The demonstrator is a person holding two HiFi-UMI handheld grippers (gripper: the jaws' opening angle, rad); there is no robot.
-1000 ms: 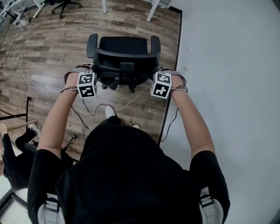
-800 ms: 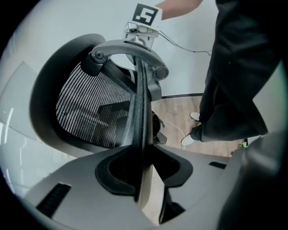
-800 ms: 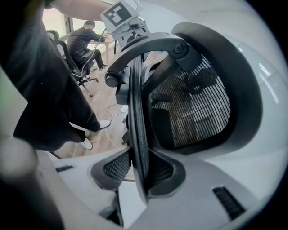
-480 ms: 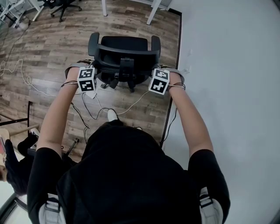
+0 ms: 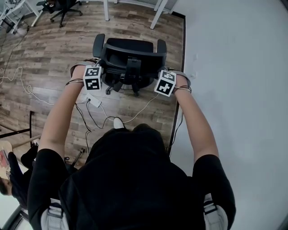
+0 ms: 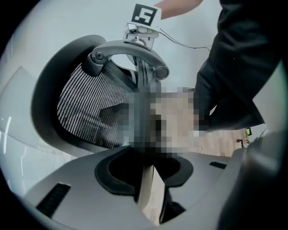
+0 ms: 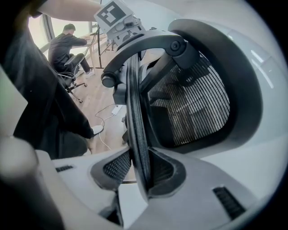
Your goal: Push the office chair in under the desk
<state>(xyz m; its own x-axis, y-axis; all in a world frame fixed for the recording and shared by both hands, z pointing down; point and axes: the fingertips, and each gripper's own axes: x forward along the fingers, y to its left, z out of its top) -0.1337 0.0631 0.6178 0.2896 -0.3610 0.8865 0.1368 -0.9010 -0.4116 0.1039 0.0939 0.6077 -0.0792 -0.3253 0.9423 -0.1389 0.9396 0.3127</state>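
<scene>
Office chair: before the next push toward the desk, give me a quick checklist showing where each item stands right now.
1. Grip of the left tongs on the backrest edge: ok.
2. Grip of the right tongs on its other edge: ok.
3. Chair lined up with the gap between the desk legs: ok.
4. Room for the armrests through that gap: cannot tell.
5. Ground underfoot: not ok. The white adapter and cable lie between the castors and the person's shoe.
6. Side room to the wall: ok. A strip of floor shows between.
</scene>
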